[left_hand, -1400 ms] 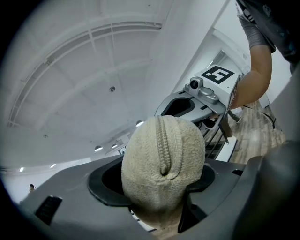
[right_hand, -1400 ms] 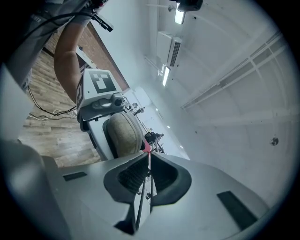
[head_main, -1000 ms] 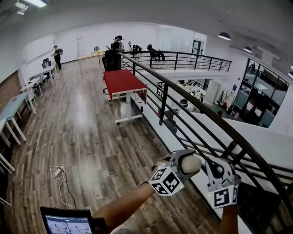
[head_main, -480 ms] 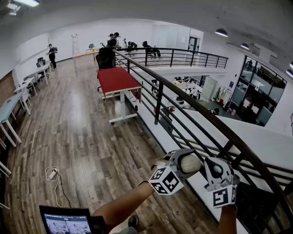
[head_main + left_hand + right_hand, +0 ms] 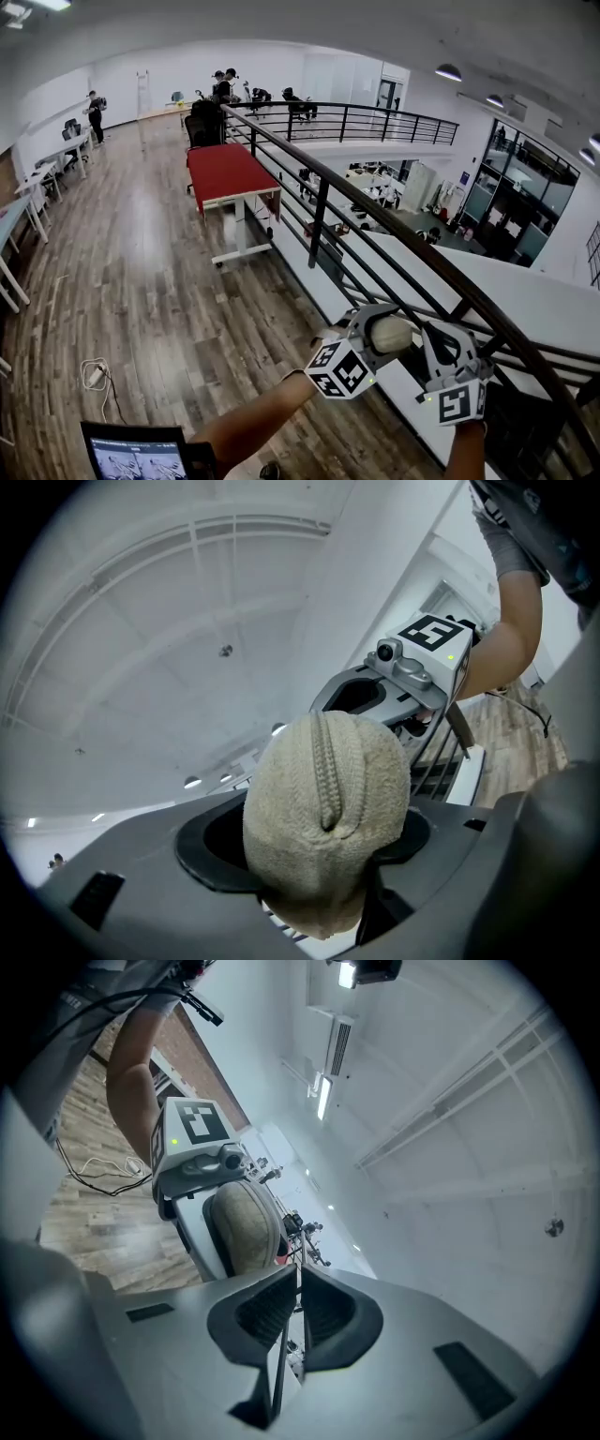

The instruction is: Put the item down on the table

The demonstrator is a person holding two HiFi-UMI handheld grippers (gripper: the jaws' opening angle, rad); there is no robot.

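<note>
Beside the black railing [image 5: 370,225] of an upper floor, the left tool [image 5: 323,878] is clamped on a beige knitted roll [image 5: 326,789], possibly a sock. The roll bulges out from between the jaws and points up toward the ceiling. The right tool [image 5: 291,1312] hangs just beside it, its jaws pressed together on nothing. The nearest bench looks to be the red-topped one [image 5: 225,169], well ahead along the railing. To do this well, I would keep the grip firm and the roll on the floor side of the rail. Then bring it low over the red top, let it touch, and only then part the jaws.
</note>
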